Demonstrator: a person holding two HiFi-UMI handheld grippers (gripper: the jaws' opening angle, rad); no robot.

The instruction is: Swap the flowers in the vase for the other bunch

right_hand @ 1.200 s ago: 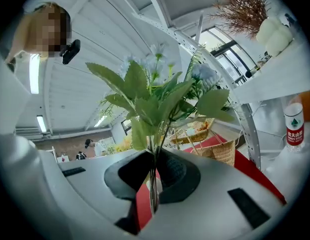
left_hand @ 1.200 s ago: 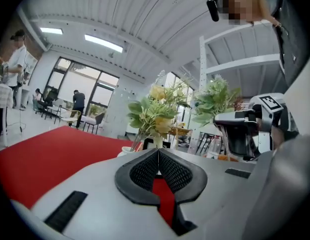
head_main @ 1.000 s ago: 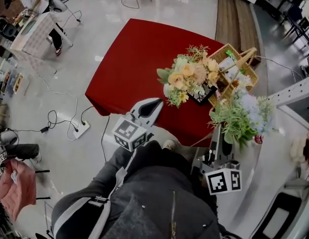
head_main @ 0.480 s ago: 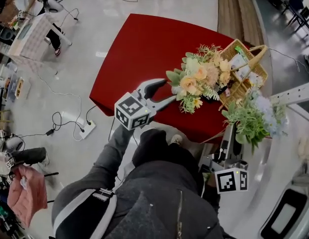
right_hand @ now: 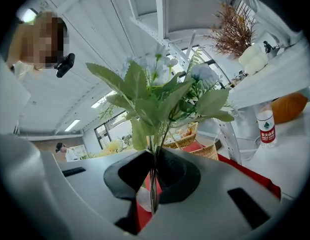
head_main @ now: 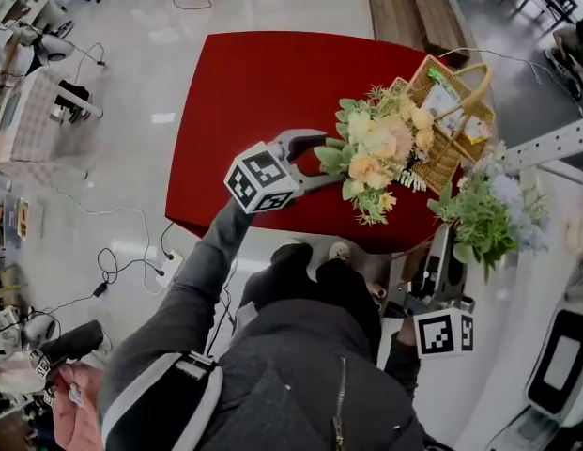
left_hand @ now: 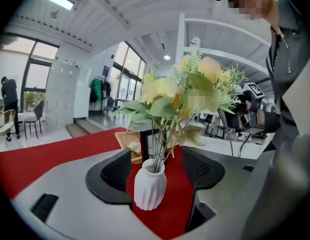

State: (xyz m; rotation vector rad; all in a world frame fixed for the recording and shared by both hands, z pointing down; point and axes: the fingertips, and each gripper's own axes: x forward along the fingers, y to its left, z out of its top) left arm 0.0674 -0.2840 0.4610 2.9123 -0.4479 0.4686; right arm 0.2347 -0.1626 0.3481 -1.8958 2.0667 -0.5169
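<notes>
From the head view, our left gripper (head_main: 327,160) reaches over the red table (head_main: 244,83) toward the peach bunch (head_main: 380,148), which stands near the table's front edge, just beside a wicker basket (head_main: 455,101). The leaves hide whatever the bunch sits in from here. Our right gripper (head_main: 448,242) is off the table's right corner, holding the blue bunch (head_main: 493,209) upright in the air.

In the left gripper view, the jaws are spread wide and have just been opening. The white ribbed vase (left_hand: 150,186) stands between them on the red cloth, and neither pad seems to press it. The peach bunch's stems (left_hand: 157,151) rise out of its mouth.

In the right gripper view, the jaws are pressed together on the thin stalks of the blue bunch, low down, with the leaves fanning above.

We judge the vase small, light and breakable, so it could tip or slide if nudged sideways. The flowers look artificial, with light heads and wiry stems. We would pinch the stems together just above the vase's mouth and lift straight up, so the vase stays put.
</notes>
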